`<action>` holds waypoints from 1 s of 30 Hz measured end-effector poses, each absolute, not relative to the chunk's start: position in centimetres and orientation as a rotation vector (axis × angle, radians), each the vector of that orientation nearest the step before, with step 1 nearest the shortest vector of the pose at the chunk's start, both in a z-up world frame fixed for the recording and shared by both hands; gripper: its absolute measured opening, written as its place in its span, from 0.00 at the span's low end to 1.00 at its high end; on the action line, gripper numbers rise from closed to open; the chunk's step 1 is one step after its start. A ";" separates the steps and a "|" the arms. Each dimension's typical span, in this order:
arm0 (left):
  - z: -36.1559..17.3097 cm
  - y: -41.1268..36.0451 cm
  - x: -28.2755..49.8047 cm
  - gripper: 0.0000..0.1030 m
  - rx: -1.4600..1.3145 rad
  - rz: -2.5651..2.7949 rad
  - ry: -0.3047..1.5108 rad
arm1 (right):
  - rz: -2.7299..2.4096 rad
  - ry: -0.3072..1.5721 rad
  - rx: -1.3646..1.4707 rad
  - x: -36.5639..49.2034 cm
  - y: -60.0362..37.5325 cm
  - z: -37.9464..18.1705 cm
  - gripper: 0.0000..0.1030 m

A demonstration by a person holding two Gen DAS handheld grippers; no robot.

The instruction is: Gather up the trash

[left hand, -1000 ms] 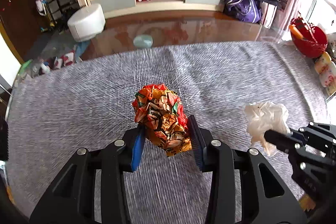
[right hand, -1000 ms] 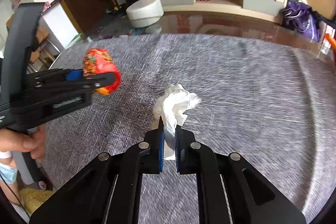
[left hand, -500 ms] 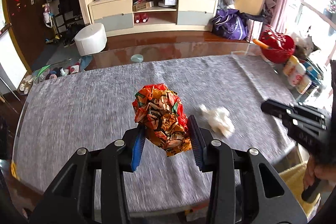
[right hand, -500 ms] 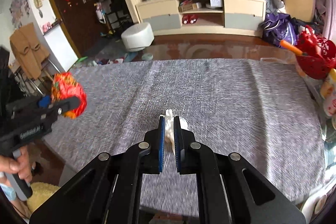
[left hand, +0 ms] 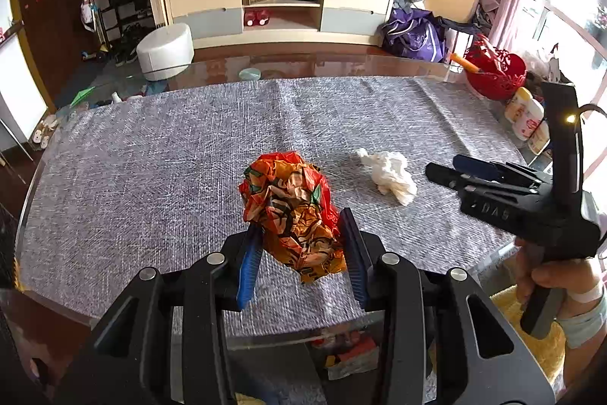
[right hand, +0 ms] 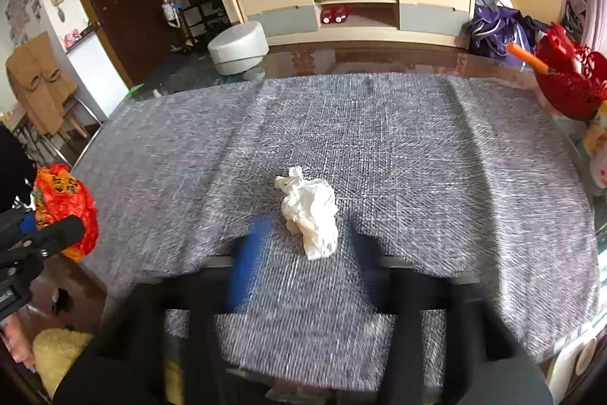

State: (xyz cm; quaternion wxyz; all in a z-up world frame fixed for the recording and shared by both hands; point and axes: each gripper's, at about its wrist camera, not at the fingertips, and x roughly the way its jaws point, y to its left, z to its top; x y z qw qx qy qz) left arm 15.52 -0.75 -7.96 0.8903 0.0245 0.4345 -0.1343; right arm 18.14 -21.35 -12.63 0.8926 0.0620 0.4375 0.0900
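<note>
The left tongs pinch a crumpled orange wrapper above the grey-clothed worktop. The right tongs, spread wide, frame a white tissue wad lying on the cloth; closing squarely across its bulk should secure it.

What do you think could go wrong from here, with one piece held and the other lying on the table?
1. The white tissue lies loose on the grey cloth, apart from the open right tool, so a hasty grab could miss it.
2. The left tool grips only the lower part of the crumpled wrapper; it might slip out in transit.
</note>
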 end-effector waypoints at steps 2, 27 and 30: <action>-8.6 -0.6 16.3 0.36 0.048 -0.282 0.913 | 0.188 0.925 0.126 19.2 -21.2 -13.6 0.57; -7.3 -2.2 14.1 0.36 0.033 -0.326 0.879 | 0.181 0.873 0.079 16.7 -21.9 -10.2 0.09; -6.9 -2.7 11.8 0.36 0.028 -0.345 0.869 | 0.178 0.847 0.077 13.7 -22.3 -8.7 0.09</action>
